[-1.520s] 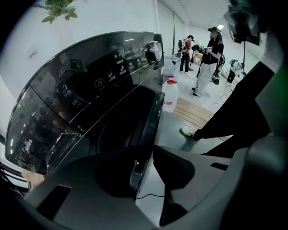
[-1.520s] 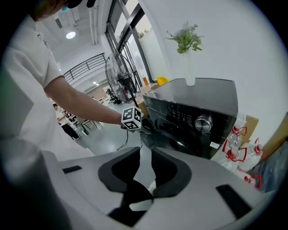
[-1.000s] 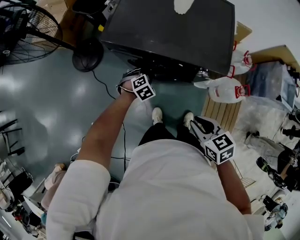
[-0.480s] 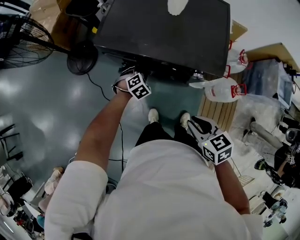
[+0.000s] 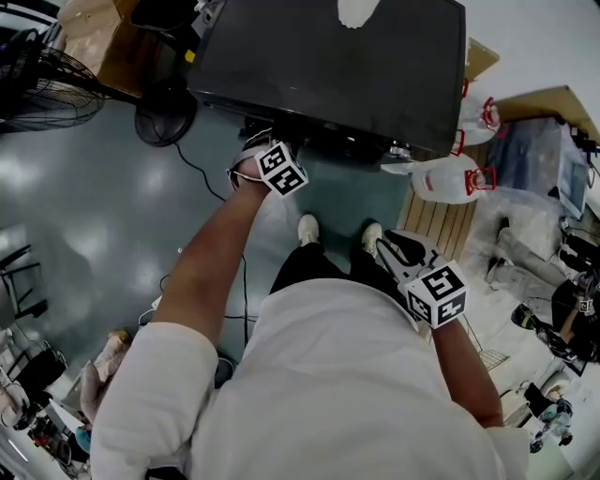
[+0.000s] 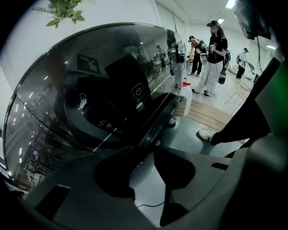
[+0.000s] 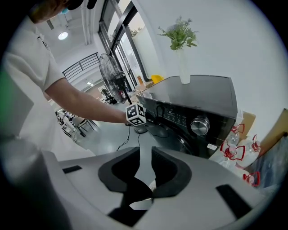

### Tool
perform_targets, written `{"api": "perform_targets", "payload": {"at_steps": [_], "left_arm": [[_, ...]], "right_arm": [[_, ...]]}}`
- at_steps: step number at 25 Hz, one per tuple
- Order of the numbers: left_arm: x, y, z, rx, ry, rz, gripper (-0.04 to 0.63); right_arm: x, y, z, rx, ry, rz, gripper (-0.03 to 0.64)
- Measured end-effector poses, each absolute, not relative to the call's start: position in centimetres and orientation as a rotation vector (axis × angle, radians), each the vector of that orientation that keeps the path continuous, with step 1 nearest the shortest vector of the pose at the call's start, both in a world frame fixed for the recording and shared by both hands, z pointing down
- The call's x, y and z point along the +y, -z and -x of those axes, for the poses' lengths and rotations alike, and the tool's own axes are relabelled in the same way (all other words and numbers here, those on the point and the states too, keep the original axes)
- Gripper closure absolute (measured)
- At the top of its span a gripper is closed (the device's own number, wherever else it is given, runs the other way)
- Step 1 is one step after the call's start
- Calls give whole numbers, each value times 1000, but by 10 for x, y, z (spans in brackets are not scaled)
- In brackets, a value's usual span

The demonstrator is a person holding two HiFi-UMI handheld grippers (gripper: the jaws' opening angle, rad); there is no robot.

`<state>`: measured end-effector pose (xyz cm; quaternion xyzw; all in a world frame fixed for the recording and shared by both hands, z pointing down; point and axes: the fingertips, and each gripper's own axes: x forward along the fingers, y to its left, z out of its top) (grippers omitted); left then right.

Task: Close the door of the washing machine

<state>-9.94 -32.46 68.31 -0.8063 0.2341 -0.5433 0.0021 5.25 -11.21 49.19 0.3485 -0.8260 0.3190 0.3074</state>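
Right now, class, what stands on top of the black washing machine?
A tall white vase of green sprigs stands on the black washing machine; the patch under its base is covered.

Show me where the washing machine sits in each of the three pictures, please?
Head view: the washing machine is at top centre, seen from above as a dark slab.
Left gripper view: it fills the left and middle, its glossy dark front very close.
Right gripper view: right of centre, seen from the front.
Shared landmark: the vase on top of it. It is a white spot at the head view's top edge; only leaves show at the left gripper view's top left.
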Motion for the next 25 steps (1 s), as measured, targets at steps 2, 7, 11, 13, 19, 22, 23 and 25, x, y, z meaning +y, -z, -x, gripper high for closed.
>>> {"api": "perform_targets", "payload": {"at_steps": [2, 7, 11, 13, 19, 22, 23, 25], "left_arm": [[-325, -685, 100, 739, 1707, 2527, 448], [-325, -687, 100, 705, 1710, 2527, 448], [-327, -687, 103, 719, 1709, 2518, 448], [-327, -685, 104, 726, 1718, 2513, 448], [-323, -678, 109, 841, 1712, 2541, 476], [-319, -670, 113, 930, 1677, 2582, 488], [-316, -667, 114, 956, 1665, 2604, 488], [-309, -659, 115, 1016, 1629, 2669, 492]], "right_arm": [[-114, -492, -54, -2183, -841, -918, 526], [-116, -494, -57, -2182, -841, -916, 526], [-117, -495, -52, -2193, -827, -911, 528], [-115, -494, -50, -2196, -821, -909, 528], [-109, -490, -51, -2206, -817, -928, 528], [-105, -489, -52, -2219, -819, -950, 529], [-104, -488, -53, -2224, -815, -955, 529], [-102, -487, -53, -2237, -804, -958, 534]]}}
